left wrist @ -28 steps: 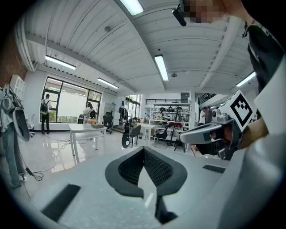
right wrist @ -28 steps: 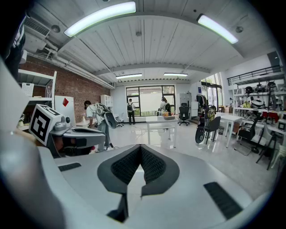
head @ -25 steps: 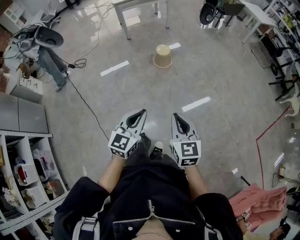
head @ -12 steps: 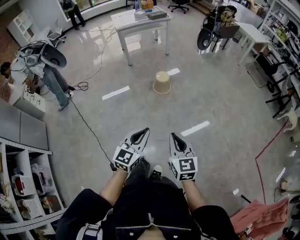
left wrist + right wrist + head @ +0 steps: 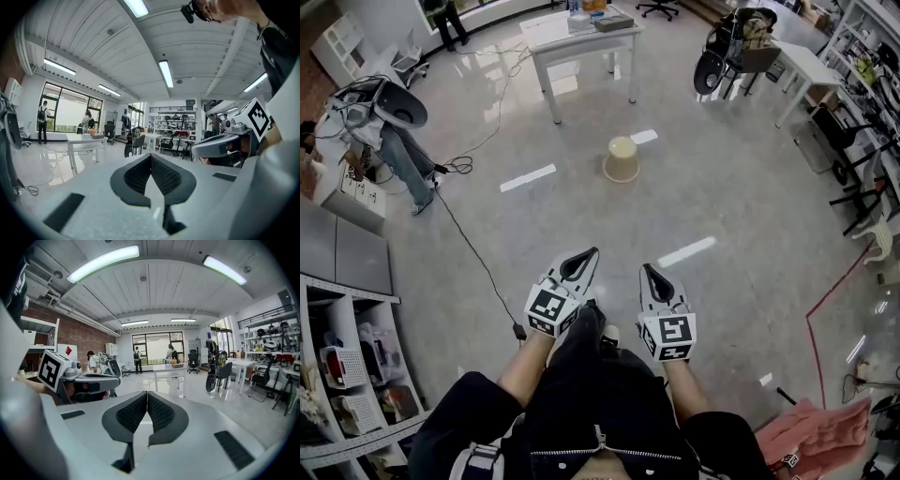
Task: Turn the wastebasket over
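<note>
A beige wastebasket [image 5: 621, 159] stands bottom-up on the shiny grey floor, well ahead of me in the head view. My left gripper [image 5: 590, 251] and right gripper [image 5: 645, 269] are held side by side in front of my body, far short of the basket, pointing toward it. Both are shut with nothing between the jaws. In the left gripper view the closed tips [image 5: 151, 154] meet in a point, as do the right gripper's [image 5: 147, 393] in its own view. The basket does not show in either gripper view.
A white table [image 5: 581, 37] stands beyond the basket. A person [image 5: 389, 141] works at the left, and a black cable [image 5: 478, 253] runs across the floor. Shelves [image 5: 347, 375] are at my near left. Red floor tape [image 5: 825, 300] and a pink cloth [image 5: 806, 431] lie to the right.
The head view has lifted, so more of the far room shows and the basket sits lower in the picture. Both grippers stay shut and side by side.
</note>
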